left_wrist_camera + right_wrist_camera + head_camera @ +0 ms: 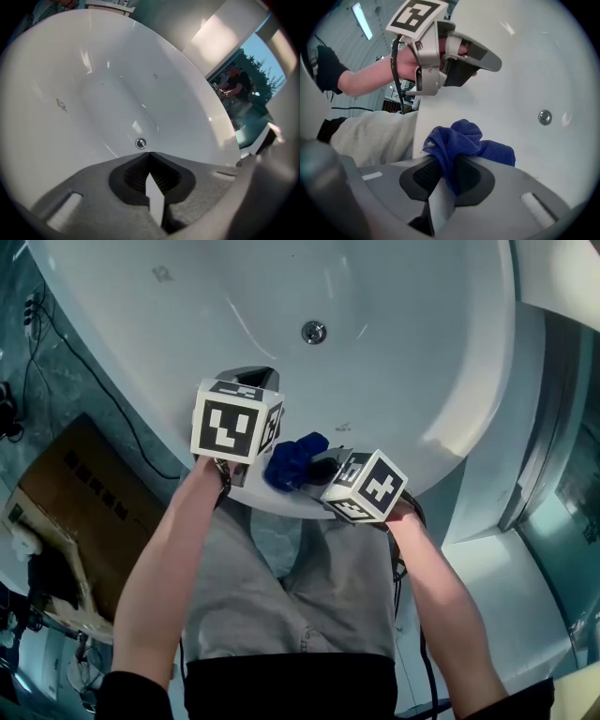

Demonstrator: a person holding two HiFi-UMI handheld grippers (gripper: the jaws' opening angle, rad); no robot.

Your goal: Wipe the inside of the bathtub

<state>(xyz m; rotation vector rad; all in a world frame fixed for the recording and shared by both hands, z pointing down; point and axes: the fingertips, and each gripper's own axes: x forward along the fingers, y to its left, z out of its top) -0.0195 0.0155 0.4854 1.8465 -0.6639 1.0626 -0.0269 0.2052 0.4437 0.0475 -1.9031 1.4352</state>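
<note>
Bathtub (394, 381): white basin below the person, drain (313, 332) mid-floor. In the head view the marker cubes cover both claws. Right gripper view: right gripper (447, 164) pinches the blue cloth (461, 138) at the near rim. Left gripper view: left gripper (149, 157) is pressed together, aimed into the tub.

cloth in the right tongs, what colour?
Dark blue cloth; clearest in the right gripper view.
</note>
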